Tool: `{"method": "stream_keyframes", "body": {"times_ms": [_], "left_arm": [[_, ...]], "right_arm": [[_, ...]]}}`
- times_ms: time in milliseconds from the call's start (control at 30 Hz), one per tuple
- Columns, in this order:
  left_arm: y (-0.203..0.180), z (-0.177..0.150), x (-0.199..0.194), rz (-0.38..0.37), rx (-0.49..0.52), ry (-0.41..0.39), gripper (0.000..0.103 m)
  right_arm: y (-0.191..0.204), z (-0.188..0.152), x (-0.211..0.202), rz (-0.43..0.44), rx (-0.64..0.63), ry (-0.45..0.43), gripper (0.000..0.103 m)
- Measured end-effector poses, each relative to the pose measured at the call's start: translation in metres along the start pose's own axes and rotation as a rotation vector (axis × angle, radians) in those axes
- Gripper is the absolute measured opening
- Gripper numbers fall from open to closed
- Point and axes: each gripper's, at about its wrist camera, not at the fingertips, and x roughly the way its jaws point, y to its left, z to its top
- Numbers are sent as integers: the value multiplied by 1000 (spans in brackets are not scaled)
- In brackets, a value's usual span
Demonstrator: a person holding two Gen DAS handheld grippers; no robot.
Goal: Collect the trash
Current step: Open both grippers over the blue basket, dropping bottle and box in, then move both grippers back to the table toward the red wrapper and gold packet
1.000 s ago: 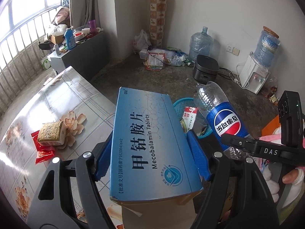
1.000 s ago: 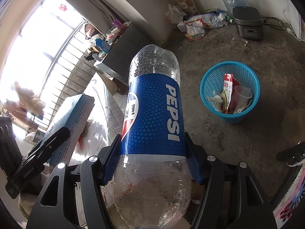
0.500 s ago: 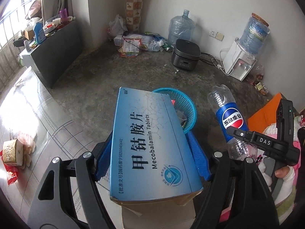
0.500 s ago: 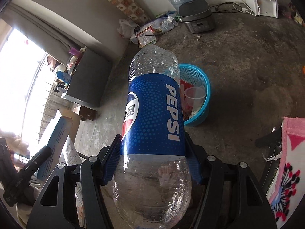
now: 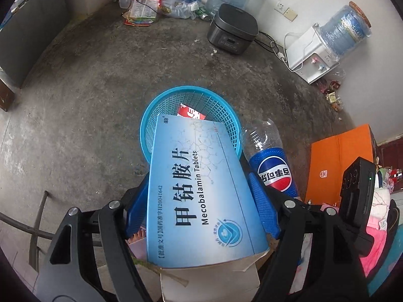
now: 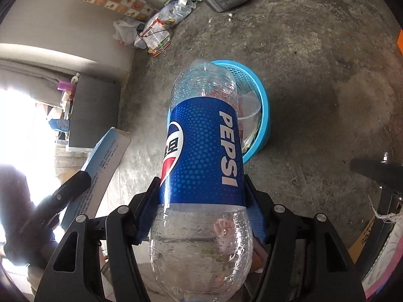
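Two grippers are carrying trash toward the blue basket [image 5: 187, 115] on the concrete floor [image 5: 88, 95]. My left gripper [image 5: 201, 201] is pointing steeply down with the tablet box [image 5: 201, 188] between its blue pads [image 5: 262, 209]; its jaws are opening at this moment, and the box's far end is hanging over the basket's near rim. My right gripper [image 6: 201, 201] is staying clamped on the Pepsi bottle [image 6: 201, 151] across its blue label, and the bottle's far end is overlapping the basket [image 6: 262, 115] in the right wrist view.

Compared with a second ago, the tiled table and the snack packet on it are no longer showing in the left wrist view; bare floor is filling that side, and the basket is now sitting directly beyond the box instead of off to its right. In the right wrist view the basket is now lying behind the bottle instead of well to its right. Inside the basket, a red wrapper [image 5: 190, 112] and a clear plastic cup [image 6: 248, 115] are showing. A rice cooker [image 5: 233, 29] and a water dispenser [image 5: 313, 58] are standing by the far wall.
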Motion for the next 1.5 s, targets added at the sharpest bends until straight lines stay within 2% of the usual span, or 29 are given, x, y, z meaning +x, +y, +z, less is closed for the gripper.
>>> {"method": "stream_keyframes", "body": {"times_ms": [100,167,233,367,633,733,833,933,1067,1167,1333,1433,1500], "left_arm": [[0,29,38,-6,-14,30,76],[4,38,48,31,-46,17,76],[8,41,47,21,-75,-4,76],[14,33,20,9,-68,-55,76],[9,2,-63,50,16,-231,76],[10,-21,-104,37,22,-307,81],[13,-51,-148,24,40,-400,85],[21,-87,-191,28,42,-492,90],[43,-137,-241,62,-20,-579,92],[68,-172,-272,77,-103,-639,94],[103,-224,-307,151,-250,-732,94],[121,-251,-321,170,-291,-755,94],[130,-267,-333,200,-304,-776,94]], "right_arm": [[-1,36,45,-27,-11,10,69],[-6,50,68,-108,-15,14,69],[-10,55,76,-170,-24,-8,69],[-25,41,63,-129,16,-40,69],[-24,5,13,-180,-64,-153,69],[-1,-6,-13,-188,-145,-221,69],[30,-19,-42,-159,-248,-303,69],[66,-37,-74,-111,-361,-400,78],[110,-71,-111,-67,-521,-540,94],[142,-100,-128,-39,-645,-622,96],[191,-151,-133,-6,-866,-649,96],[217,-183,-136,15,-972,-668,96],[231,-199,-136,49,-1013,-638,96]]}}
